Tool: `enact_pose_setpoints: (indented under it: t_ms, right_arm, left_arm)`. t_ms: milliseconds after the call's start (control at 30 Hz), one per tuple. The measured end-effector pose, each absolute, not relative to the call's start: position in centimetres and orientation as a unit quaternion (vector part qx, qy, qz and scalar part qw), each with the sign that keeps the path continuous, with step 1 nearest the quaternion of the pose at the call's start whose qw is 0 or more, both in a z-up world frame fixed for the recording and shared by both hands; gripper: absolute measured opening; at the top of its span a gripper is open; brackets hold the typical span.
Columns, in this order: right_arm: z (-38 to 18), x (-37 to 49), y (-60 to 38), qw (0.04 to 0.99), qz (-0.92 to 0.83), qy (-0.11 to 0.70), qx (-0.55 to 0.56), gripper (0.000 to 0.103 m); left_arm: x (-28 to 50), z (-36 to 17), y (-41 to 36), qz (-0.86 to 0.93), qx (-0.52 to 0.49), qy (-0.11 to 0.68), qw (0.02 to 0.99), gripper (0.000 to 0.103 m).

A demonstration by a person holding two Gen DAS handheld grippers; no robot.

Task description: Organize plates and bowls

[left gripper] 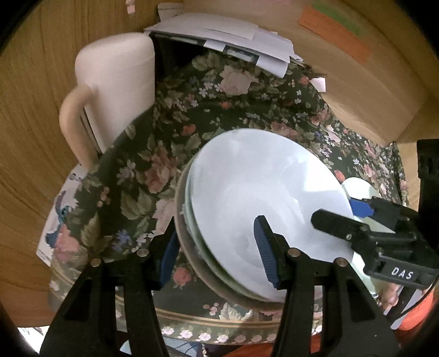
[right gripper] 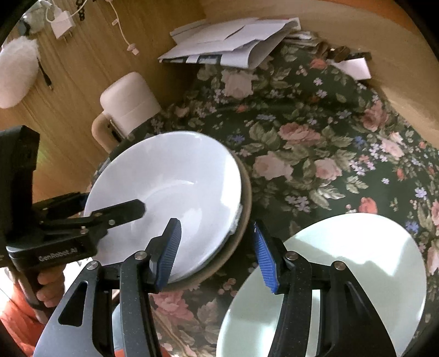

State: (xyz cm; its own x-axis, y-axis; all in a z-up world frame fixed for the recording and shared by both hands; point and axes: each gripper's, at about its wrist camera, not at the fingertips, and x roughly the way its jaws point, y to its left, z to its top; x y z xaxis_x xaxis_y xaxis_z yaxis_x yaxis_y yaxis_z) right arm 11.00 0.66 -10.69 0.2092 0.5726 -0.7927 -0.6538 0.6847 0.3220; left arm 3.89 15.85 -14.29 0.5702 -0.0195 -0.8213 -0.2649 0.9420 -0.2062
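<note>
A stack of white bowls [left gripper: 263,197] with a brown dish at the bottom sits on the floral cloth [left gripper: 153,164]. My left gripper [left gripper: 216,250] is open, its fingers straddling the stack's near left rim. My right gripper [right gripper: 216,250] is open too, straddling the stack's right rim [right gripper: 241,192]; it shows in the left wrist view [left gripper: 343,214]. The left gripper shows in the right wrist view [right gripper: 109,208] over the top bowl [right gripper: 164,192]. A separate pale plate [right gripper: 356,274] lies on the cloth at lower right.
A cream jug with a handle [left gripper: 115,93] stands at the cloth's far left edge. Loose white papers [left gripper: 227,38] lie at the back. A wooden surface [left gripper: 33,137] surrounds the cloth. Chargers and cables [right gripper: 63,24] lie far left.
</note>
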Motion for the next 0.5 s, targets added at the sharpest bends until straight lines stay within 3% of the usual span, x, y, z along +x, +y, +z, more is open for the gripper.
enact_pose_setpoints:
  t_ms: [233,367,500]
  right_arm:
    - [-11.9,11.5,1.8,0.760,0.398,0.512,-0.039,0.049]
    - [-12.1,11.8,2.0,0.762,0.392,0.514,-0.028,0.039]
    - [-12.1,11.8,2.2,0.767,0.386,0.513,-0.026,0.037]
  left_arm:
    - [3.9,-15.1,16.3,0.056,-0.188,0.454,0.869,0.053]
    - [3.7,-15.2,16.4,0.057,-0.192,0.447,0.872,0.053]
    - [3.6,-15.2,16.3,0.064,-0.193,0.441,0.874,0.052]
